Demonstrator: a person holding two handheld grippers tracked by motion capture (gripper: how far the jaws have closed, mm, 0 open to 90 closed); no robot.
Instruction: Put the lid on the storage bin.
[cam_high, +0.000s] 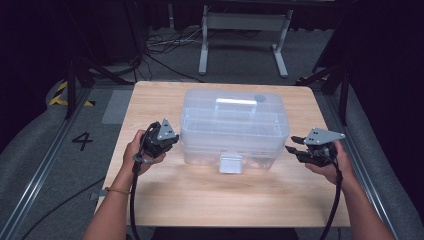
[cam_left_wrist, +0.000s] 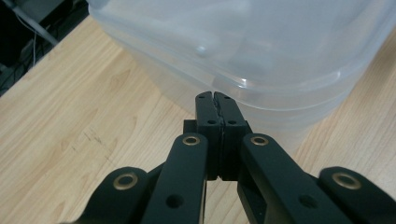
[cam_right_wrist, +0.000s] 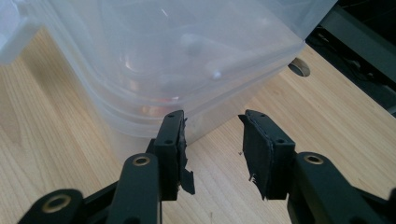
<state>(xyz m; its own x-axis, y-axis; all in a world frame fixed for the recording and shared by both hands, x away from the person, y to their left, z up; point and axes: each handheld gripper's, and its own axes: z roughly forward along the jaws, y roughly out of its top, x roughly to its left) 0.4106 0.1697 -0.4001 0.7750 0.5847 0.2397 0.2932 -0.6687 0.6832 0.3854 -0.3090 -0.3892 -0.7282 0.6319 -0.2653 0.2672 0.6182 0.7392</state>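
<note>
A clear plastic storage box (cam_high: 234, 127) with a lid, a top handle (cam_high: 235, 103) and a front latch (cam_high: 230, 163) stands in the middle of the wooden table (cam_high: 200, 195). My left gripper (cam_high: 175, 137) is at the box's left side, jaws shut with nothing between them; in the left gripper view the tips (cam_left_wrist: 215, 99) nearly touch the box's lower corner (cam_left_wrist: 261, 98). My right gripper (cam_high: 291, 144) is at the box's right side, open and empty; the right gripper view has its gap (cam_right_wrist: 212, 126) close to the box's corner (cam_right_wrist: 187, 93).
A cable hole (cam_right_wrist: 299, 67) is in the tabletop beside the box. Beyond the table's far edge stand a white frame (cam_high: 245, 30) and loose cables (cam_high: 165, 42) on the grey floor. A floor marking "4" (cam_high: 82, 141) lies to the left.
</note>
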